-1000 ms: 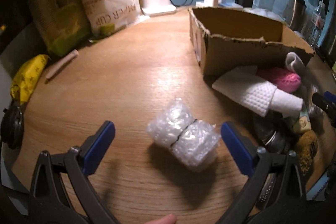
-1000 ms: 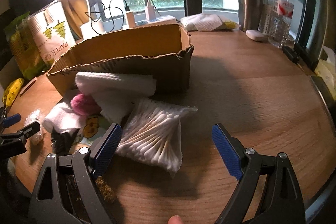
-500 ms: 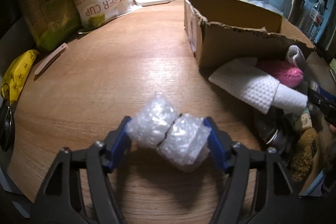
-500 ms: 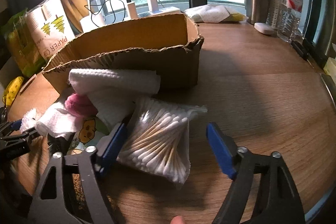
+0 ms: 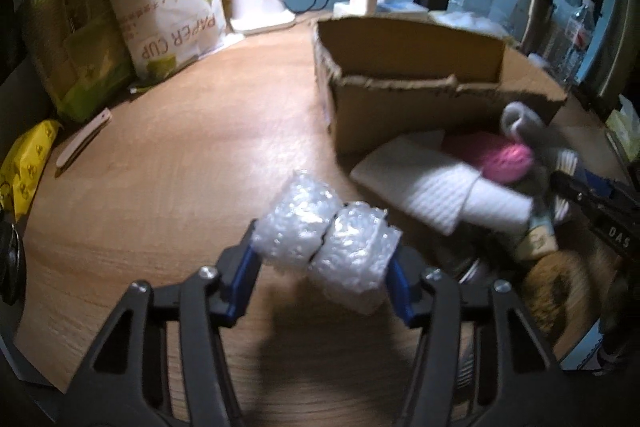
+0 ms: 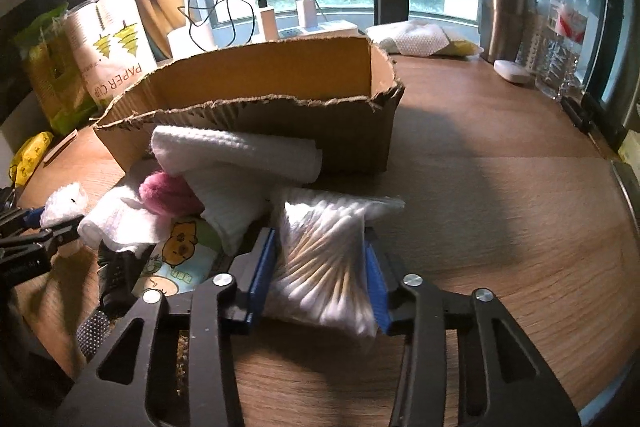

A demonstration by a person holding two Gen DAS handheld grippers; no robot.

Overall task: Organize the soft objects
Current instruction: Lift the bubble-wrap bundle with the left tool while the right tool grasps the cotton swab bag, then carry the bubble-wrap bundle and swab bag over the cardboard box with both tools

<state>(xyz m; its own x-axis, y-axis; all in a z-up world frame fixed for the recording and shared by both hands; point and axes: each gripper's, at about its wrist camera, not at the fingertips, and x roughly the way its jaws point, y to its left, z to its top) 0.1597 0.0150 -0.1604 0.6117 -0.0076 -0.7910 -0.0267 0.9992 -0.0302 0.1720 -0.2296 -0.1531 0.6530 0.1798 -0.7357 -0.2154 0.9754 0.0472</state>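
Bubble-wrap roll, clear, cinched in the middle by a dark band (image 5: pixel 326 235), is sitting low and centre in the left wrist frame, pinched between the blue pads of the left gripper (image 5: pixel 320 267). Its jaws have just been closing and are now pressing on both ends of the roll; a shadow is lying on the wooden tabletop (image 5: pixel 168 163) beneath it.

Clear plastic bag of white-tipped cotton swabs (image 6: pixel 324 259) is lying low and centre in the right wrist frame. The right gripper (image 6: pixel 320 267), jaws also just closing, is squeezing the bag from both sides.

Open brown cardboard box with torn edges (image 6: pixel 256 115) is standing in the middle of that frame, just behind a pile: a white waffle-textured cloth (image 6: pixel 236 155) leaning against its front wall, a pink fuzzy ball (image 6: pixel 168 193) to the lower left of the cloth.

White paper-cup pack with green tree prints (image 5: pixel 172 7) is standing at the upper left of the left wrist frame.
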